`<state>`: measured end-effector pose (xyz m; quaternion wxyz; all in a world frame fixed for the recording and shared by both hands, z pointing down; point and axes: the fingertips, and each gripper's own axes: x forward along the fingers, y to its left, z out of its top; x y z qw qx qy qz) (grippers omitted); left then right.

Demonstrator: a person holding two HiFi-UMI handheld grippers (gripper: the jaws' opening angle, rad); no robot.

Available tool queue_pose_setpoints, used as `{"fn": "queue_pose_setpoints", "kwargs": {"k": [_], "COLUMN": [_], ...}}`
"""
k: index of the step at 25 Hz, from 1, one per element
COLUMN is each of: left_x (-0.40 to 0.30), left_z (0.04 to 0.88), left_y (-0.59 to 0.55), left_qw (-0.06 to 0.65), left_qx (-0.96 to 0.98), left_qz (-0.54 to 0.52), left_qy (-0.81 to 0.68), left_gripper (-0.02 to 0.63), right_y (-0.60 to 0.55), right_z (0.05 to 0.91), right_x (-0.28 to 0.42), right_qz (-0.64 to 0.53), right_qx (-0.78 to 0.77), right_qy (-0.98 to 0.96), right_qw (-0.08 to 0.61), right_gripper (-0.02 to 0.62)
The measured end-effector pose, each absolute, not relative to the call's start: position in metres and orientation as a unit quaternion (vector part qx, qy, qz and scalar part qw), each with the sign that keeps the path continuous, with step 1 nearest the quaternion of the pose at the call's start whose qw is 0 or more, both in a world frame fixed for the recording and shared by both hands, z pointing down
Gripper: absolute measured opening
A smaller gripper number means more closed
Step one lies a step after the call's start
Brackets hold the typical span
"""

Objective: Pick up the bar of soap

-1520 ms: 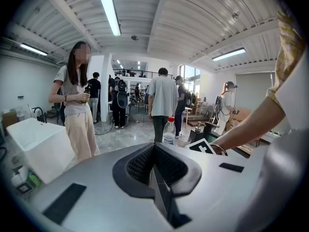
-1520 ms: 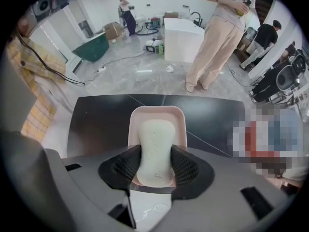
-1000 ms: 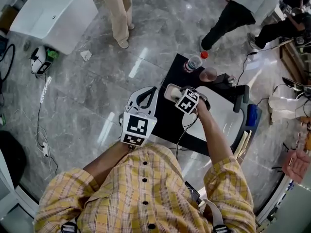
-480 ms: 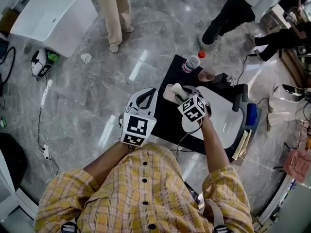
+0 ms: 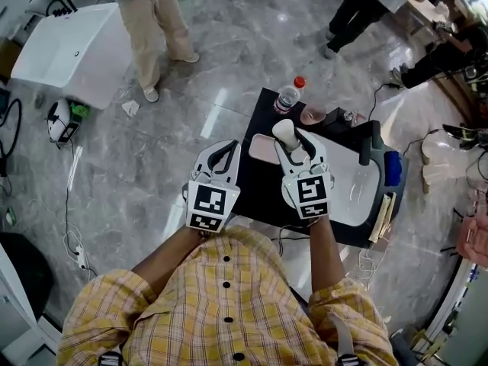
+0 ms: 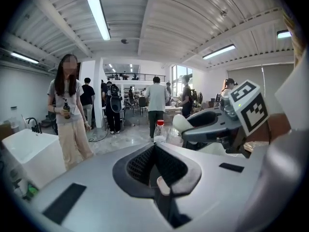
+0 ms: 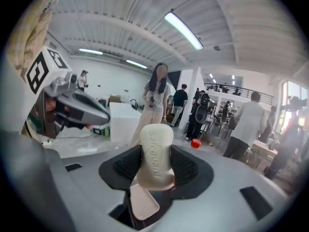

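My right gripper point(image 5: 290, 142) is shut on the cream bar of soap point(image 5: 285, 133), held in the air over the black table point(image 5: 255, 193). In the right gripper view the soap point(image 7: 156, 153) stands upright between the two black pads, gripped on its flat sides, with its top sticking out beyond the right gripper point(image 7: 156, 170). A pinkish soap dish point(image 5: 258, 149) lies on the table just left of the soap. My left gripper point(image 5: 223, 152) hovers at the table's left edge, shut with nothing in it; its pads point(image 6: 145, 163) meet in the left gripper view.
A water bottle with a red cap point(image 5: 287, 96) and a pink cup point(image 5: 314, 115) stand at the table's far edge. A white basin point(image 5: 352, 181) fills the table's right part. A white tub point(image 5: 69, 44) sits on the floor far left. People stand around.
My right gripper has come up off the soap dish with the soap in it and turned to point straight ahead. The left gripper has hardly moved.
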<state>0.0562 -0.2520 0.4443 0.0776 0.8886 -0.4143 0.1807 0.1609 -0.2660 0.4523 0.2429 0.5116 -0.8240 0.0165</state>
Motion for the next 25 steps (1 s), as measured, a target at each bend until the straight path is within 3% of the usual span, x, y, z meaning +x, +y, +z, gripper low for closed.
{"fn": "queue_pose_setpoints", "kwargs": {"k": [12, 19, 25], "left_x": [0.077, 0.084, 0.085], "left_z": [0.427, 0.419, 0.415], "left_y": [-0.236, -0.226, -0.221], "left_qw": [0.056, 0.046, 0.045], "left_qx": [0.903, 0.909, 0.912], "left_qz": [0.166, 0.159, 0.153], "left_qy": [-0.393, -0.382, -0.377], "left_gripper": [0.011, 0.011, 0.011], "right_y": [-0.228, -0.209, -0.195], "right_z": [0.338, 0.308, 0.304], "right_x": [0.189, 0.187, 0.181], "right_qz": [-0.048, -0.063, -0.066], "right_qx": [0.639, 0.665, 0.667], "right_qy": [-0.765, -0.744, -0.742], "right_qw": [0.068, 0.015, 0.014], "right_gripper": [0.209, 0.209, 0.206]}}
